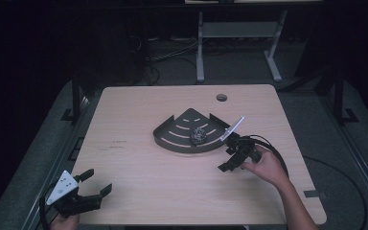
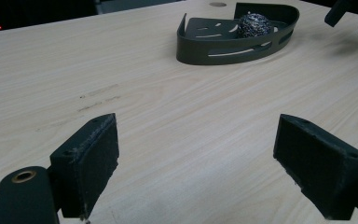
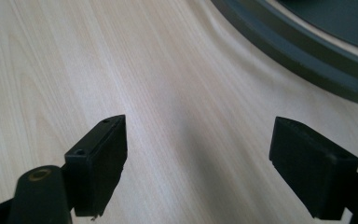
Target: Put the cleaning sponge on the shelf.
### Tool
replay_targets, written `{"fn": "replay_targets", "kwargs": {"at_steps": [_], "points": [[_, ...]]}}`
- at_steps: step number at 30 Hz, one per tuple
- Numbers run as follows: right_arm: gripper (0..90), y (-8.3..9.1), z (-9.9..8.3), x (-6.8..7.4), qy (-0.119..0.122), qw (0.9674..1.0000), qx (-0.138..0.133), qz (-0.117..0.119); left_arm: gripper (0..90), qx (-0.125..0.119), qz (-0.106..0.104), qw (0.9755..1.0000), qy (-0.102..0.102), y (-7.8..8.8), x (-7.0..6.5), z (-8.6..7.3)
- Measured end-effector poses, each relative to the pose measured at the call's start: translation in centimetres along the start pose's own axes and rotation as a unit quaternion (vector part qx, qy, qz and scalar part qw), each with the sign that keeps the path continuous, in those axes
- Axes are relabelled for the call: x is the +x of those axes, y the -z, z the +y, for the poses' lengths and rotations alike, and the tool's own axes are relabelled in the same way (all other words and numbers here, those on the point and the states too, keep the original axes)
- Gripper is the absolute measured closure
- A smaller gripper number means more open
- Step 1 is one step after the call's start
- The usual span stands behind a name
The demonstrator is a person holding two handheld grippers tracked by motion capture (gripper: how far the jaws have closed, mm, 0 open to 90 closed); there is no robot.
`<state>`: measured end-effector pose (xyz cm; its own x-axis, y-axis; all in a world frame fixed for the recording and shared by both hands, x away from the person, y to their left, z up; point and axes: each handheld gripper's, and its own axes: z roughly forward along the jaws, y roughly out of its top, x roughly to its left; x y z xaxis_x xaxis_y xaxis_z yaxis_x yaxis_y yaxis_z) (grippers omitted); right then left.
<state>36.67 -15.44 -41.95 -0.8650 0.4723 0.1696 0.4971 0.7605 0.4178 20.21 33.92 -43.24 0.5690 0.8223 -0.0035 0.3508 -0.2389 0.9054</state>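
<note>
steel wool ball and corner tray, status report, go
Left tool open, empty, parked at near table edge. Right tool open, empty, beside dark quarter-round slotted tray. Silvery steel wool ball sits in tray. Nothing in the way.

A light wooden table with a pale grain is seen, and a round cable hole is cut near its far edge. A dark, fan-shaped corner tray with slotted floor and low walls is set flat on the tabletop, slightly right of the middle, and a few faint dark marks are found on the wood to its left.
</note>
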Motion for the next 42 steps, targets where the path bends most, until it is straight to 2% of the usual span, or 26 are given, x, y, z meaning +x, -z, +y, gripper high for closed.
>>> {"fn": "replay_targets", "kwargs": {"at_steps": [4, 42], "points": [[18.8, 0.1, -0.4, 0.2, 0.0, 1.0, -0.007, -0.001, 13.3, 0.001, -0.001, 1.0, -0.002, 0.0, 0.0, 0.0], [18.8, 0.5, -5.2, 1.3, -0.025, 0.9995, -0.021, -0.005, 13.3, 0.005, -0.003, 1.0, -0.004, -0.2, -0.1, 0.0]]}}
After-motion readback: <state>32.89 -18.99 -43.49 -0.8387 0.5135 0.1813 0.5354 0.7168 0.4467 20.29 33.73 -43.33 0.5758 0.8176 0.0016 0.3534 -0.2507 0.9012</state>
